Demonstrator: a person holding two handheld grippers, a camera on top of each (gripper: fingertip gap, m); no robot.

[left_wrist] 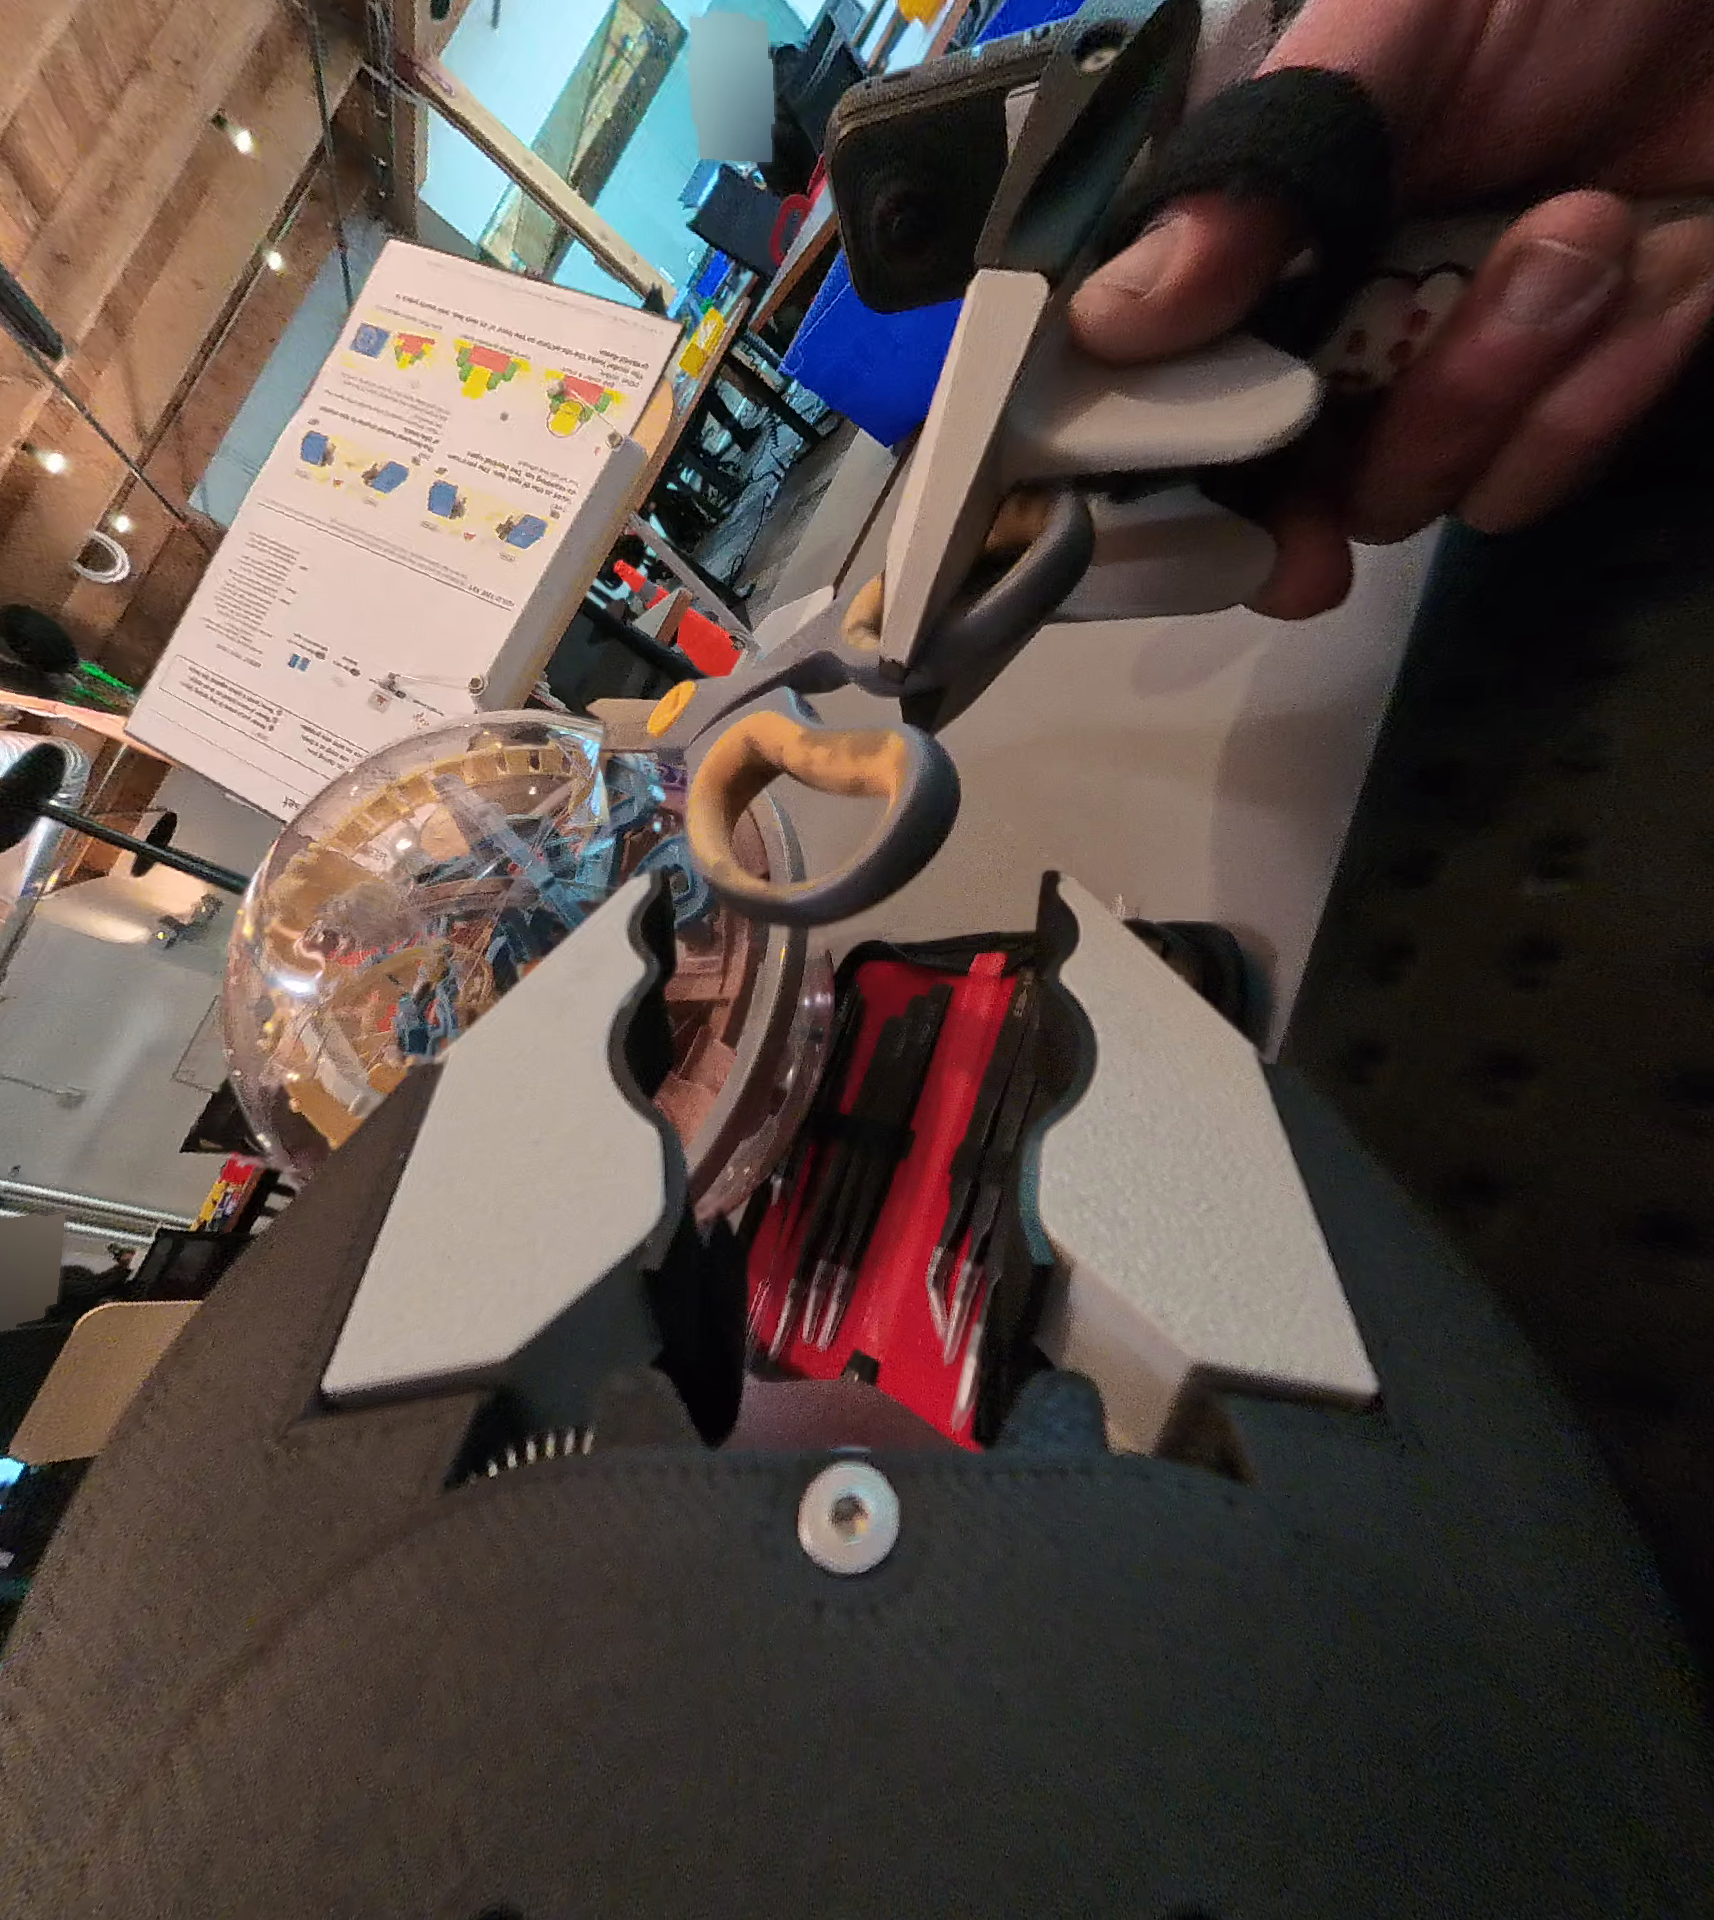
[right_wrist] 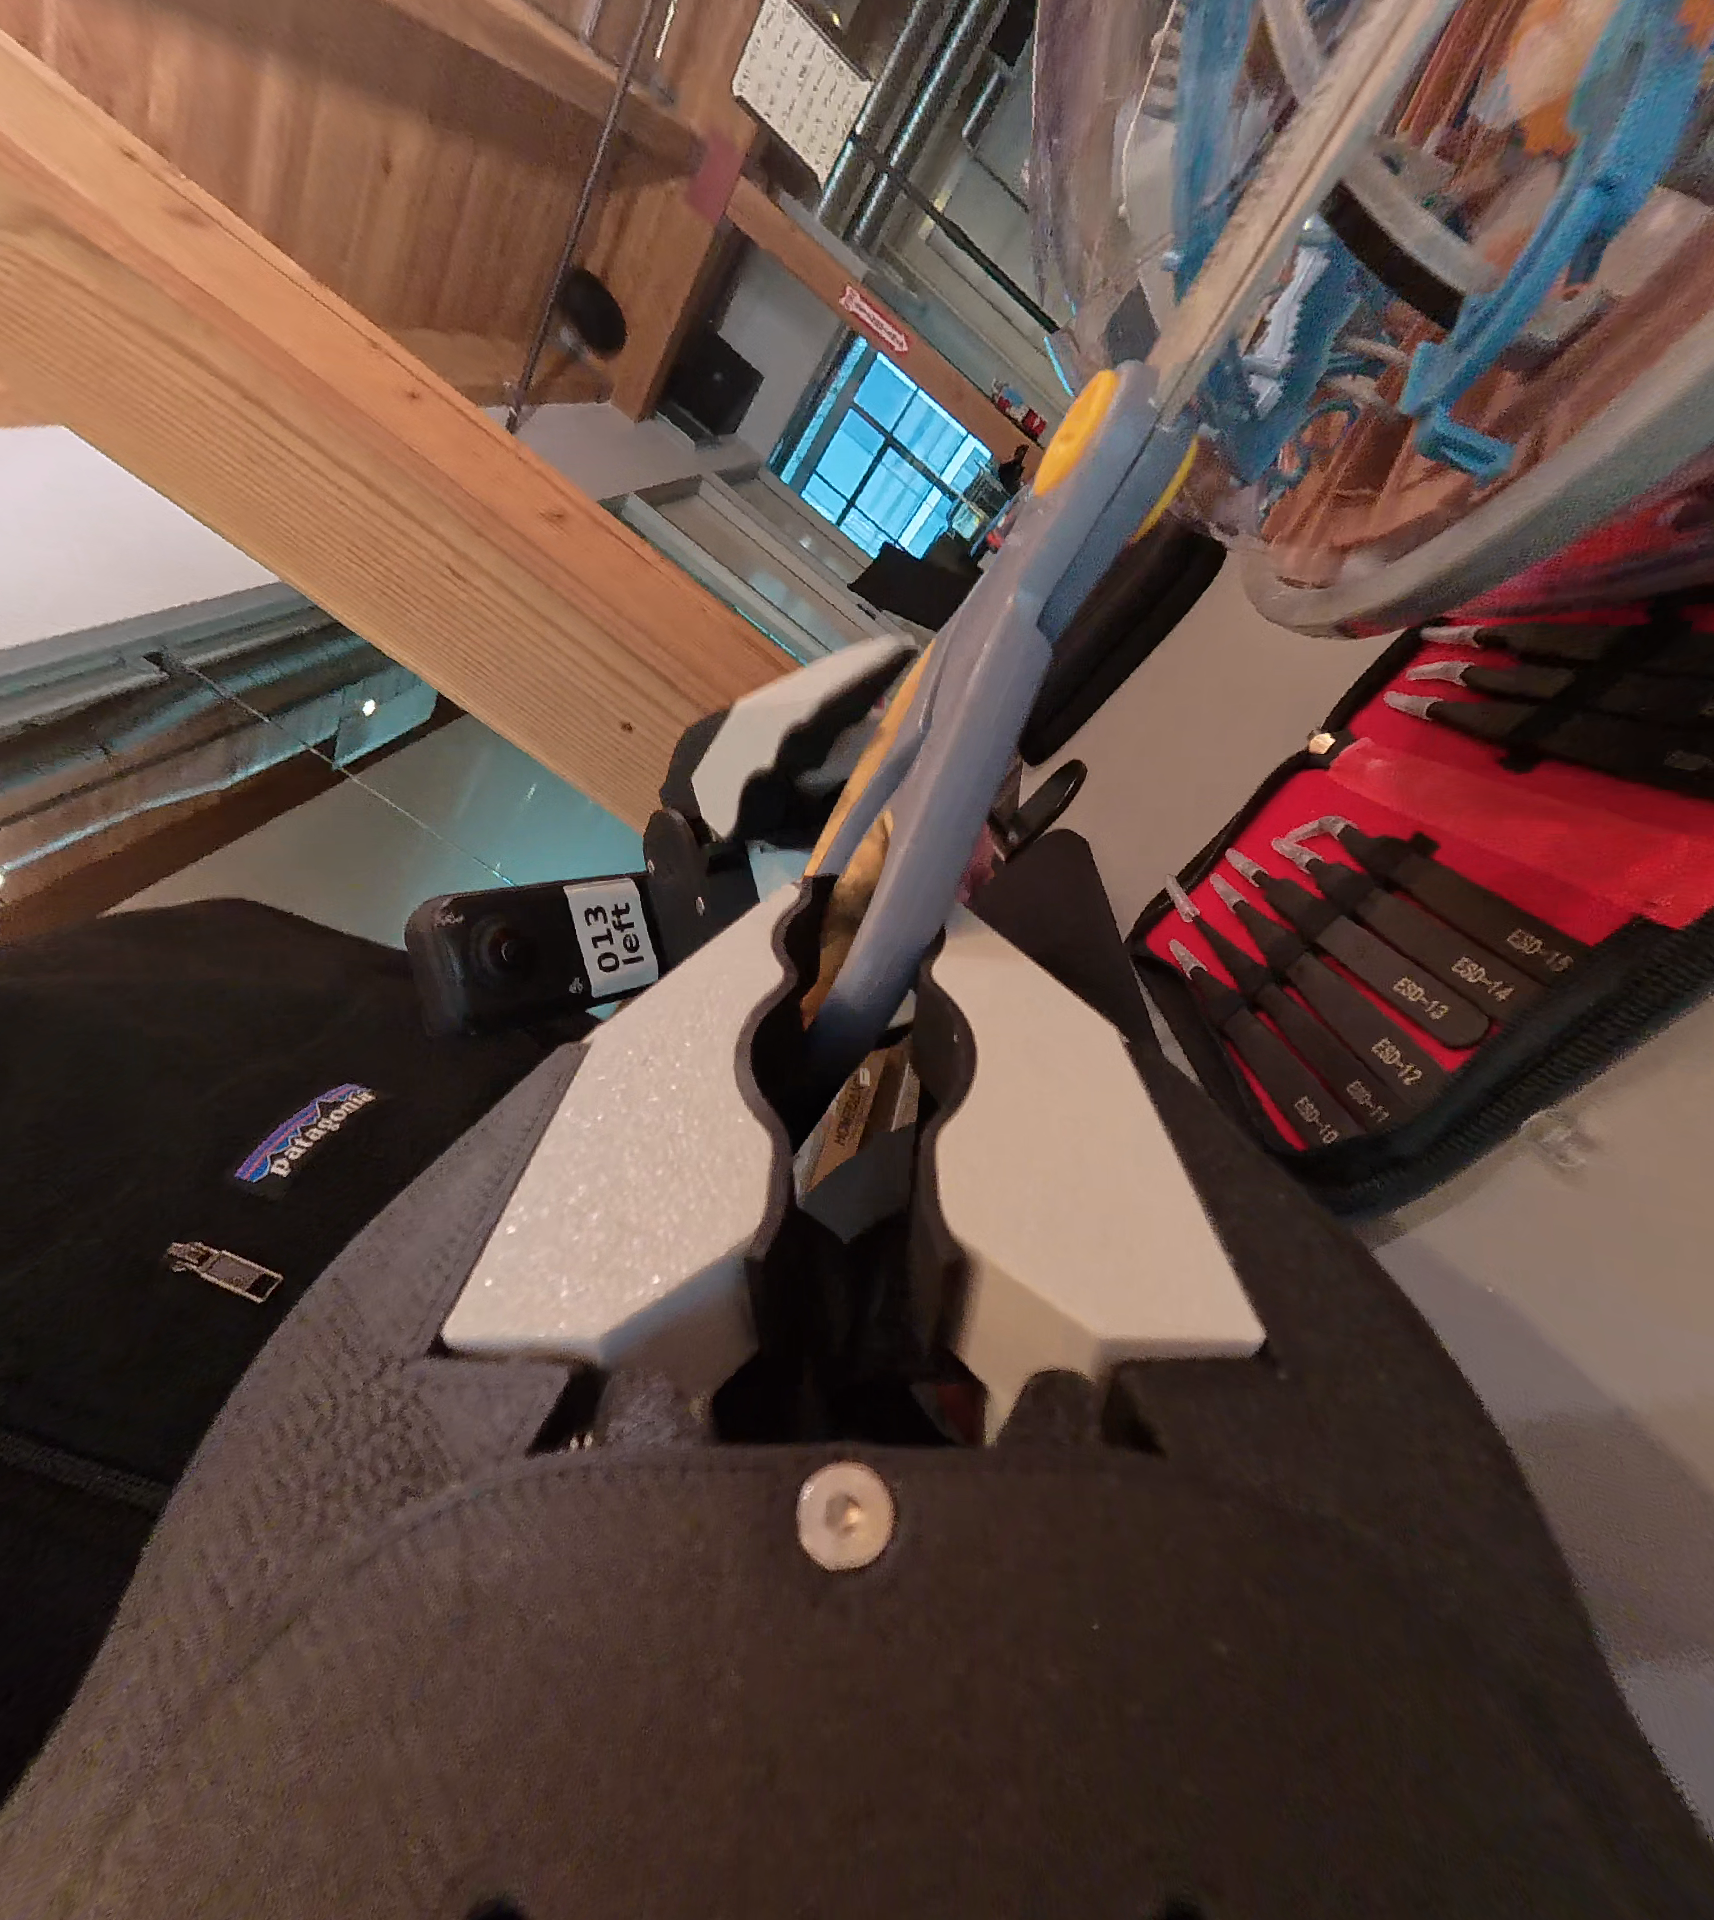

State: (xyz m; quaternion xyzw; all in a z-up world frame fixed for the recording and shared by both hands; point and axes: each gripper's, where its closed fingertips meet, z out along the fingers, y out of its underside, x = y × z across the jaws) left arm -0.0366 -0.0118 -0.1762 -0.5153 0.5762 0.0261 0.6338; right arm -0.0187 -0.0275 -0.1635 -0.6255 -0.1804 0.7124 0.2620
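Two grippers in play here; my right gripper (right_wrist: 858, 966) is clamping the scissors (right_wrist: 946, 790) by one handle loop, fingers pinched narrow around the grey-and-yellow plastic, and the scissors are sticking up and away from it toward the clear sphere (right_wrist: 1455, 312); from the left wrist view I'm seeing that same right gripper (left_wrist: 900, 665) coming in from the upper right with a hand (left_wrist: 1455, 312) wrapped on its grip, biting one loop while the other loop (left_wrist: 822, 821) is hanging free below it; my left gripper (left_wrist: 853, 935) is sitting wide apart and holding nothing, its tips just under that free loop, not touching as far as I can tell; between its fingers I'm looking at the red tweezer case (left_wrist: 894, 1164) lying open on the white table (left_wrist: 1196, 748), black tweezers (left_wrist: 863, 1122) tucked in rows; the sphere (left_wrist: 437, 935), full of blue and orange bits, is sitting just beside the case, overlapping its edge; a white printed board (left_wrist: 396, 520) is standing behind the sphere; a black fleece (right_wrist: 105, 1195) is filling the left of the right wrist view.
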